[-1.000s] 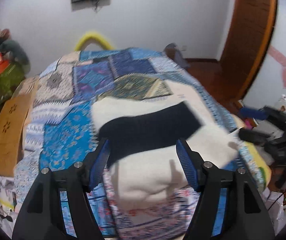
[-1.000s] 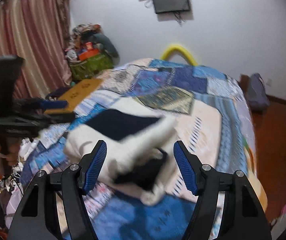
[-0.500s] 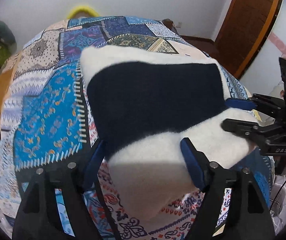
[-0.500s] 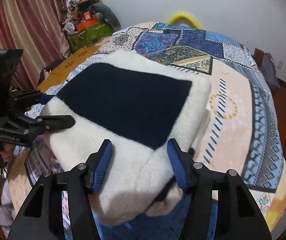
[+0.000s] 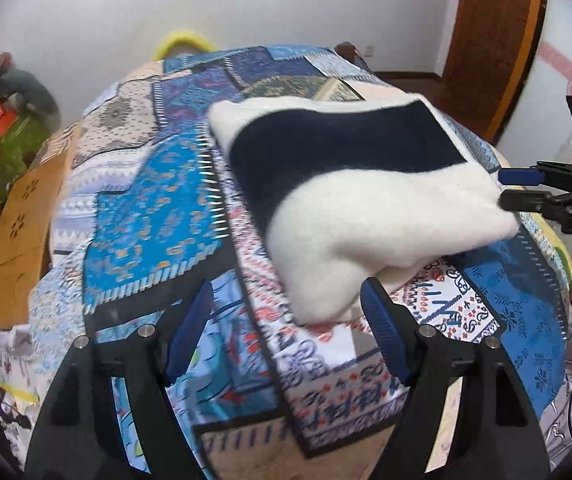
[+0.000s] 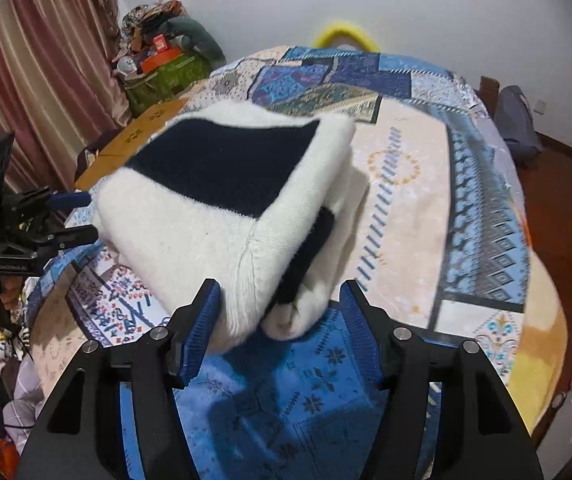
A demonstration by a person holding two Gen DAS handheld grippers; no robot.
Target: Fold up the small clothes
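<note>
A folded white fleece garment with a dark navy panel (image 5: 350, 184) lies on the patchwork bedspread (image 5: 154, 208); it also shows in the right wrist view (image 6: 222, 196). My left gripper (image 5: 286, 332) is open, its jaws wide apart just short of the garment's near corner and not touching it. My right gripper (image 6: 280, 324) is open, with the garment's folded near edge lying between its spread jaws. Each gripper shows at the edge of the other's view, the right one (image 5: 526, 188) and the left one (image 6: 70, 216), both at the garment's side.
The bed (image 6: 426, 184) fills both views. A wooden board (image 5: 18, 216) and a green bag of clutter (image 6: 166, 72) stand at its left side. A door (image 5: 494, 40) and wooden floor (image 6: 566, 208) lie to the right. A yellow hoop (image 5: 182, 40) rests at the far end.
Both grippers have drawn back from the garment and lifted a little. The left gripper's jaws, which straddled the garment's edge, now stand clear of it. The garment lies folded.
</note>
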